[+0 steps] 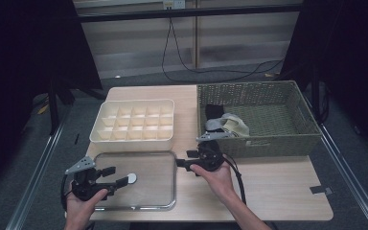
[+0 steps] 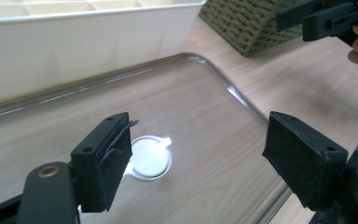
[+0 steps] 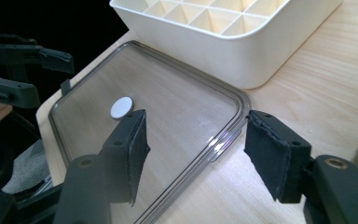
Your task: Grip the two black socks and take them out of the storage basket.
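On the table: one clear rectangular plastic lid (image 1: 139,184) with one white round sticker (image 1: 132,178), one cream compartmented plastic organiser box (image 1: 134,122), one green woven rectangular basket (image 1: 268,96), and two black two-jaw grippers, left (image 1: 116,175) and right (image 1: 186,158).

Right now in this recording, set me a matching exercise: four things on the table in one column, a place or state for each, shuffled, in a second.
Things:
1. clear lid
2. cream divider box
3. woven basket
4. left claw

Places or states:
A. holds folded cloths at its left end
B. open over the lid's white round sticker
C. lies flat on the table's near left part
D. empty compartments, behind the lid

Pairs: 1-C, 2-D, 3-A, 4-B
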Demonstrator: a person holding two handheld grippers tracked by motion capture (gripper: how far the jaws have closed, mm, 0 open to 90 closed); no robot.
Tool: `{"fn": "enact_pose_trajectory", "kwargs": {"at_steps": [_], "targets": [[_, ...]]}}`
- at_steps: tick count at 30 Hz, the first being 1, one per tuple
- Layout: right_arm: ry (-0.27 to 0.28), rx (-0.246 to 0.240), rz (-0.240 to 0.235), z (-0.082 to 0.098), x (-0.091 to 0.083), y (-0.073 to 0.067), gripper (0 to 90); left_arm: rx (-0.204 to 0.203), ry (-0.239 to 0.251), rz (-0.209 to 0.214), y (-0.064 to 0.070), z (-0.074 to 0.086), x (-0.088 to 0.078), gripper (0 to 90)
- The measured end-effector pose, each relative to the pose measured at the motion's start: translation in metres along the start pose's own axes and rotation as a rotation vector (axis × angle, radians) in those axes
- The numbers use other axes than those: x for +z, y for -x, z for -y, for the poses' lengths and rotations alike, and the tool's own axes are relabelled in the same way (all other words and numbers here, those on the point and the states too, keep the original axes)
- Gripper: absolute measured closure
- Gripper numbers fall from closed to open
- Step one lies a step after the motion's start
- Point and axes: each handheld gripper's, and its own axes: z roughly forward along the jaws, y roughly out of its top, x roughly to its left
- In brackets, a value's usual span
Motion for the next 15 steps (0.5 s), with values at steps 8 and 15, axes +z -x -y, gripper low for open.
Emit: {"fn": "enact_pose_trajectory", "kwargs": {"at_steps": [8, 15], "targets": [[0.04, -0.022, -0.023, -0.007, -0.026, 0.0, 42.0, 0.01, -0.003, 0.006, 0.013, 0.012, 0.007, 22.9], [0.088, -0.03, -0.001, -0.017, -0.055, 0.009, 46.2, 0.04, -0.002, 0.015, 0.021, 0.015, 0.012, 23.1]]}}
